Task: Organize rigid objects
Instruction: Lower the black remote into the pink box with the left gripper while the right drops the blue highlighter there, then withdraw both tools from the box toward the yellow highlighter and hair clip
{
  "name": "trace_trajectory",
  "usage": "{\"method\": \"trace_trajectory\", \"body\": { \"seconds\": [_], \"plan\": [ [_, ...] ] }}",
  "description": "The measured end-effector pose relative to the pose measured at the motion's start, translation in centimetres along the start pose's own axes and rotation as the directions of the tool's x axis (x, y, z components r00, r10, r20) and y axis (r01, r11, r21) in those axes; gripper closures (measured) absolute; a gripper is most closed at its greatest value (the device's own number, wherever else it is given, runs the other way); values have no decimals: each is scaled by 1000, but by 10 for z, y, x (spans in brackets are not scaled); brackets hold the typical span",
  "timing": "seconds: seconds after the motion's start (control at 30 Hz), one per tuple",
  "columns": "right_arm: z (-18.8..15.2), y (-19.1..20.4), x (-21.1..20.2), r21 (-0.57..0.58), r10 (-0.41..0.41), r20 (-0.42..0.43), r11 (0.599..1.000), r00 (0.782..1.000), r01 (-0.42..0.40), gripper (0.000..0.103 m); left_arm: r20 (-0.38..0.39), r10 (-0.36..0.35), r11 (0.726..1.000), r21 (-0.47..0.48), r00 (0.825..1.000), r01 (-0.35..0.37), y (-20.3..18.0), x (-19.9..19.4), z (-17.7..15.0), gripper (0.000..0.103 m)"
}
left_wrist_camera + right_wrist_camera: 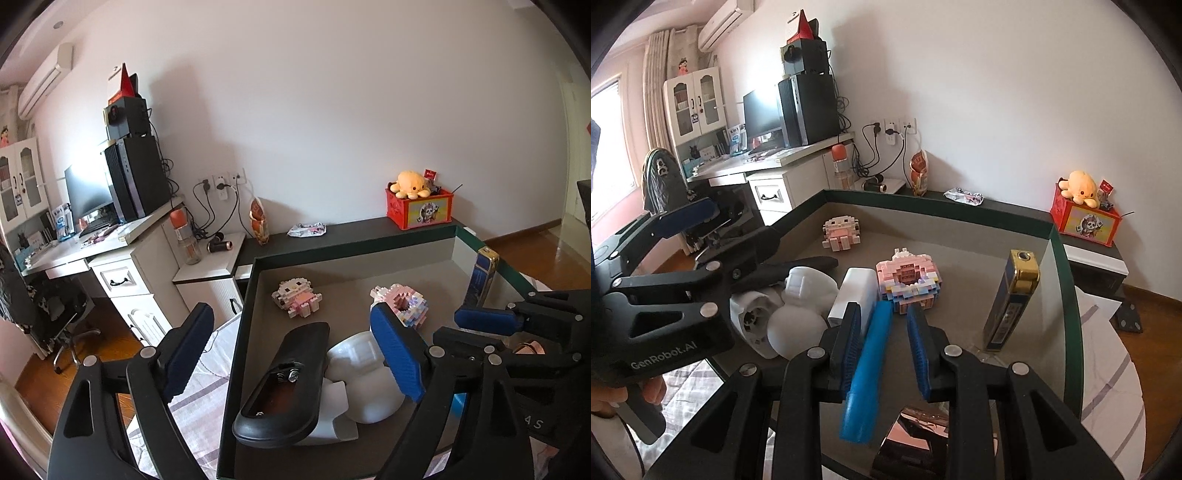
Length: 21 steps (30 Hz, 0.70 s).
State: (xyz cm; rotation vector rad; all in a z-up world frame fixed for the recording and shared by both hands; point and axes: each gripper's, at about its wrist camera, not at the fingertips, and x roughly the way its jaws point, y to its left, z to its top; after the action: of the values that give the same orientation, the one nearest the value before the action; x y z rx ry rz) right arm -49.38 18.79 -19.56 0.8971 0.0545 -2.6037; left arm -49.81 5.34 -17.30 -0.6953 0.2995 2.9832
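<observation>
The left gripper (pixel 291 343) tilts gently downward over the near left edge of the shallow dark green tray with a grey floor (pixel 354 243). Its blue-padded fingers (pixel 397 354) are spread wide and grip nothing. Between them, apart from both pads, lies the black plastic remote control (pixel 284 384), back up with its battery bay uncovered, resting partly on a white moulded plastic object (pixel 369 380) by the tray's near left corner. A hand (pixel 613 398) grips the left tool's handle at the right wrist view's lower left.

The right gripper (pixel 882 332) angles more steeply down over the tray's near edge, its fingers drawn close. A blue plastic bar (pixel 868 373) lies slantwise between them; whether both pads press it I cannot tell.

Mid-tray sits a pink and white brick-built figure (pixel 908 282); a smaller pink brick figure (pixel 840 232) lies toward the far left corner. A tall dark blue and gold box (pixel 1012 299) stands against the right wall.
</observation>
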Motion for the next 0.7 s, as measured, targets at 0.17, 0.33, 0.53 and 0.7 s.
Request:
{"method": "trace_trajectory", "body": {
  "seconds": [0.17,0.33,0.53,0.7],
  "plan": [
    [0,-1,-1,5,-8,1,1000,1000,8,75,1,6,1000,-3,1000,-6,0,0,0,9],
    [0,-1,-7,4,-36,24,999,999,36,54,8,5,1000,-2,1000,-5,-1,-1,-1,7],
    [3,-1,-20,-8,-102,67,995,993,102,18,11,-9,999,-32,1000,9,5,-6,0,4],
    [-1,0,-41,-3,-127,84,992,988,128,17,0,-37,999,-22,999,37,9,-28,-3,2]
  ]
}}
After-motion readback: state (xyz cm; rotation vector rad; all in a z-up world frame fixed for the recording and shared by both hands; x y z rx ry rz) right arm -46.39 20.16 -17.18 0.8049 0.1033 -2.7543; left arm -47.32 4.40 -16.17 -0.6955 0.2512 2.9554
